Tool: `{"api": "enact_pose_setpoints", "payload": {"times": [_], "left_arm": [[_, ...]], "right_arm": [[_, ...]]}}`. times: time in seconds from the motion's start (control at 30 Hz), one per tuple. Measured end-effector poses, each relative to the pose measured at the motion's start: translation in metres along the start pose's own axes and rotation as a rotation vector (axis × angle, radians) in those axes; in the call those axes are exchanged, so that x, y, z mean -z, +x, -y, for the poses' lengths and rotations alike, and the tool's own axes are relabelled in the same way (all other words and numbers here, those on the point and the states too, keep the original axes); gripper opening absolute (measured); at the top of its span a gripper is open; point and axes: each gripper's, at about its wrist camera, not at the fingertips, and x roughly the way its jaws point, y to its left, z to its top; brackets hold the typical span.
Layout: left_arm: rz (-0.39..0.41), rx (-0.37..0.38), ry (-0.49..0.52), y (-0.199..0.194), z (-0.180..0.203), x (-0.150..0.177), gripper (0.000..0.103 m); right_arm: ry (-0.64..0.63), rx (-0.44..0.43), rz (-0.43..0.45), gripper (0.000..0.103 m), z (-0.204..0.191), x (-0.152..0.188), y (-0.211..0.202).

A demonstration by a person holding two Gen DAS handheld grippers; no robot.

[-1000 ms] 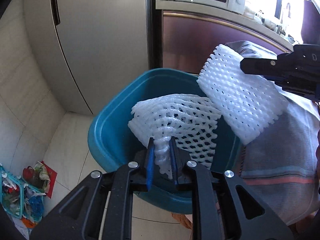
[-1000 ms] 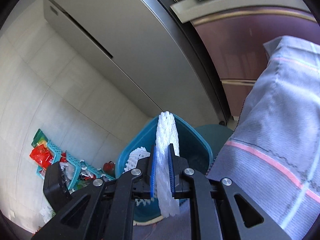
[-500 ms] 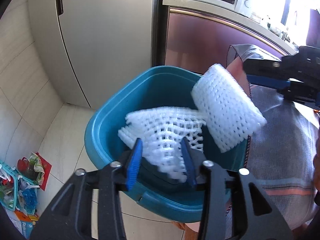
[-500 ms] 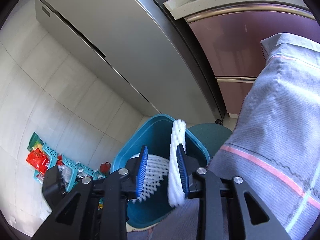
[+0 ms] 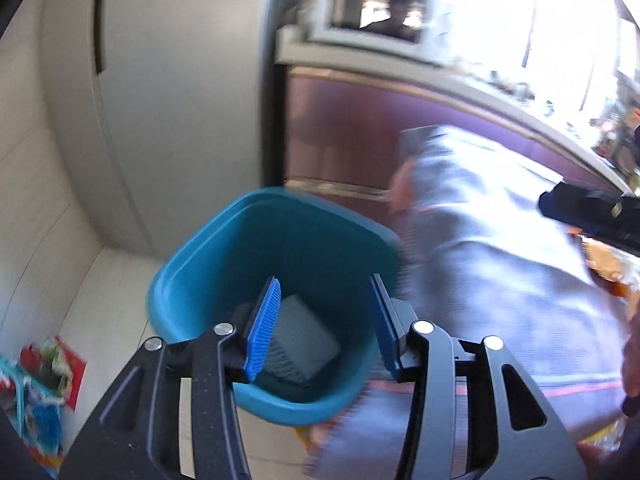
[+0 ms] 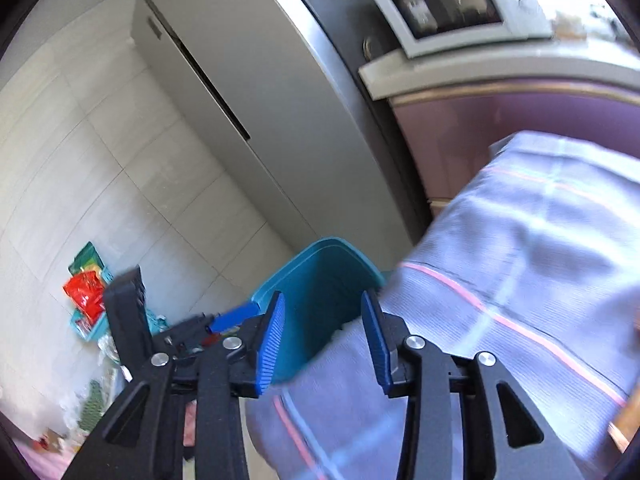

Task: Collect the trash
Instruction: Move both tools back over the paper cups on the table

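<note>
Left view only: the floor of the teal bin [image 5: 208,264] shows, with a pale ribbed foam piece [image 5: 304,340] lying at its bottom, at about 6 o'clock inside the rim; the right gripper's [image 5: 596,216] dark body enters at 3 o'clock.
Right view only: the bin [image 6: 316,280] is seen from the side, its inside in shadow, no contents to be made out; the left gripper's [image 6: 240,314] black frame juts in at 9 o'clock.
Left gripper [image 5: 324,320]: the fingers [image 5: 262,326] stand spread, having just been opening; nothing is pinched, and the foam piece lies far below the gap, in the bin.
Right gripper [image 6: 322,344]: the fingers [image 6: 272,344] stand spread, having just been opening; only bin and cloth show through the gap.
Hidden or unclear: both views are smeared by motion; the second foam net cannot be picked out; the foam's mesh reads only as faint ribs; the bin's near wall is cut off by the fingers.
Cloth [image 6: 520,264]: grey-blue woven fabric with thin pink and pale stripes, draped at 3 to 5 o'clock, overlapping the bin's right rim.
Fingers' texture: blue ridged pads on black skeletal arms with silver bolts.
Surroundings: a smooth grey fridge [image 5: 168,92] at 11 o'clock, a microwave [image 6: 460,4] on a pale bench [image 6: 500,68] at 1 o'clock, bright wrappers [image 6: 86,292] on the tiled floor at 8 o'clock.
</note>
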Motion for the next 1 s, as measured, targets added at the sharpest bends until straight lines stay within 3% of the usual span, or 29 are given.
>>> {"api": "enact_pose_setpoints", "payload": {"times": [0.13,0.27,0.43,0.67,0.8,1.0], "left_arm": [[0.064,0.134,0.091,-0.026,0.049,-0.004,0.049],[0.075,0.284,0.17,-0.039,0.101,-0.002,0.05],[0.028,0.45,0.256,-0.04,0.167,0.007,0.05],[-0.06,0.661,0.352,-0.047,0.257,0.026,0.05],[-0.12,0.752,0.392,-0.039,0.3,0.033,0.05],[-0.214,0.817,0.399,-0.026,0.351,0.042,0.048]], "right_arm": [[-0.031,0.08,0.081,0.042,0.01,0.019,-0.057],[-0.019,0.211,0.17,0.042,0.03,0.042,-0.117],[0.026,0.419,0.274,0.044,0.052,0.071,-0.186],[0.055,0.722,0.388,0.066,0.081,0.094,-0.25],[0.093,0.792,0.381,0.073,0.112,0.099,-0.257],[0.105,0.782,0.333,0.073,0.138,0.104,-0.248]]}}
